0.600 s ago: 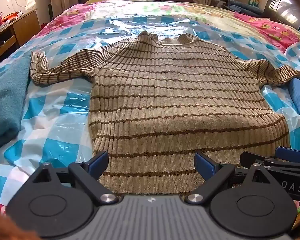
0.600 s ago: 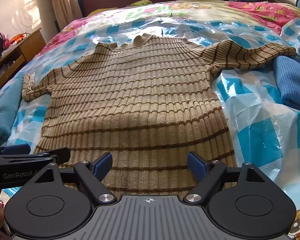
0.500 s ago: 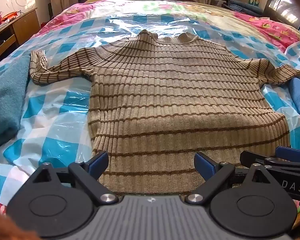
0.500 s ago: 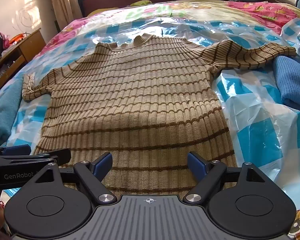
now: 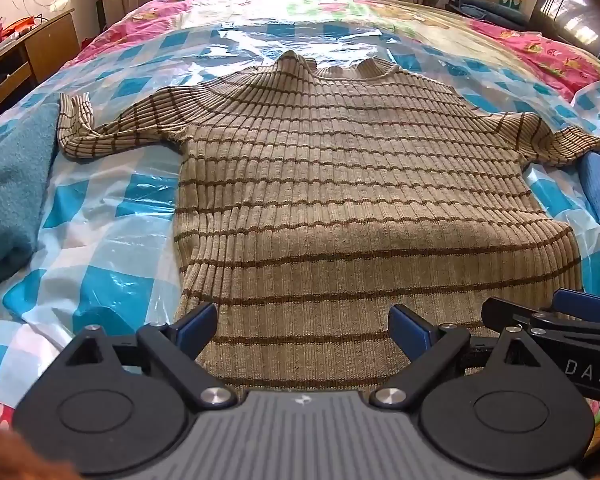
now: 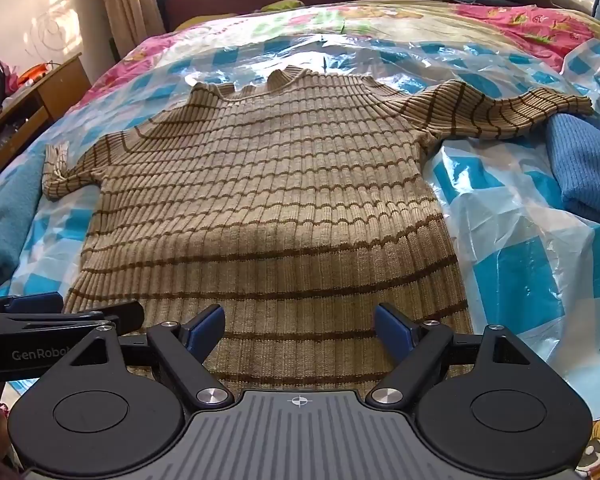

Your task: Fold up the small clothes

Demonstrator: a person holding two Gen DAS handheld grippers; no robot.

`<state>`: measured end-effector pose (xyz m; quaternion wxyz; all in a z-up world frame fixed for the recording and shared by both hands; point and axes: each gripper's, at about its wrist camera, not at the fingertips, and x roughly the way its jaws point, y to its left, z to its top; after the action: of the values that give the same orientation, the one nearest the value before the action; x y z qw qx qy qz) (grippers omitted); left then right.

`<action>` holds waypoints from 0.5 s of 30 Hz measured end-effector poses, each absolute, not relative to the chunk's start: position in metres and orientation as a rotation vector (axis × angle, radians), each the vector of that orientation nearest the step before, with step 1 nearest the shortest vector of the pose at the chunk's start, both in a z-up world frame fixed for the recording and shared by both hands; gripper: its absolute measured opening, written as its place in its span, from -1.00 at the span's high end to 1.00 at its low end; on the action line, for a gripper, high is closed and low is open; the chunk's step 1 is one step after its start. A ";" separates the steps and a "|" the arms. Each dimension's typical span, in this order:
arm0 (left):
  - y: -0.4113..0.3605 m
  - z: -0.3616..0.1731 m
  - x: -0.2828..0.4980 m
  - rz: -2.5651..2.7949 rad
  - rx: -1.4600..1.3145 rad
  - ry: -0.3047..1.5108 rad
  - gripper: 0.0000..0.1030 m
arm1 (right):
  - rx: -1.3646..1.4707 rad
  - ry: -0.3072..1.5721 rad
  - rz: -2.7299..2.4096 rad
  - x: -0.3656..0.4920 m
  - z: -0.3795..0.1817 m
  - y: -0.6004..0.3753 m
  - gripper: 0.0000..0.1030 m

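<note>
While I hold both tools over the near hem of the tan striped sweater (image 5: 340, 208), their jaws stand wide apart with nothing between them. My left tool (image 5: 302, 326) hangs above the hem's left part, my right tool (image 6: 299, 325) above its right part, the two side by side. That sweater lies flat, front up, on the blue checked plastic sheet (image 5: 100, 240) covering the bed, collar at the far end, sleeves spread out. A teal towel (image 5: 8, 192) touches its left cuff; a blue knit garment (image 6: 584, 168) lies under its right cuff.
</note>
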<state>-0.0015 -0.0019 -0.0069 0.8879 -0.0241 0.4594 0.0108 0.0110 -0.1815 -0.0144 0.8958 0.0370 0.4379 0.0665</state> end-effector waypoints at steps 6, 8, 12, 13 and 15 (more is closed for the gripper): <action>-0.005 -0.009 0.000 0.021 -0.027 0.975 -0.87 | 0.077 0.909 0.138 0.011 -0.015 -0.182 -0.63; -0.005 -0.009 0.000 0.020 -0.025 0.978 -0.87 | 0.076 0.909 0.138 0.010 -0.015 -0.182 -0.63; -0.005 -0.011 0.001 0.014 -0.032 0.989 -0.87 | 0.074 0.910 0.135 0.009 -0.016 -0.183 -0.63; -0.006 -0.012 0.001 0.012 -0.031 0.992 -0.87 | 0.073 0.911 0.133 0.009 -0.017 -0.184 -0.63; -0.007 -0.012 0.001 0.009 -0.030 0.995 -0.87 | 0.071 0.913 0.128 0.008 -0.017 -0.185 -0.63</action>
<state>0.0014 -0.0071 -0.0122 0.8786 -0.0143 0.4774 0.0043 0.0081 -0.1851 -0.0171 0.8951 0.0342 0.4402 0.0618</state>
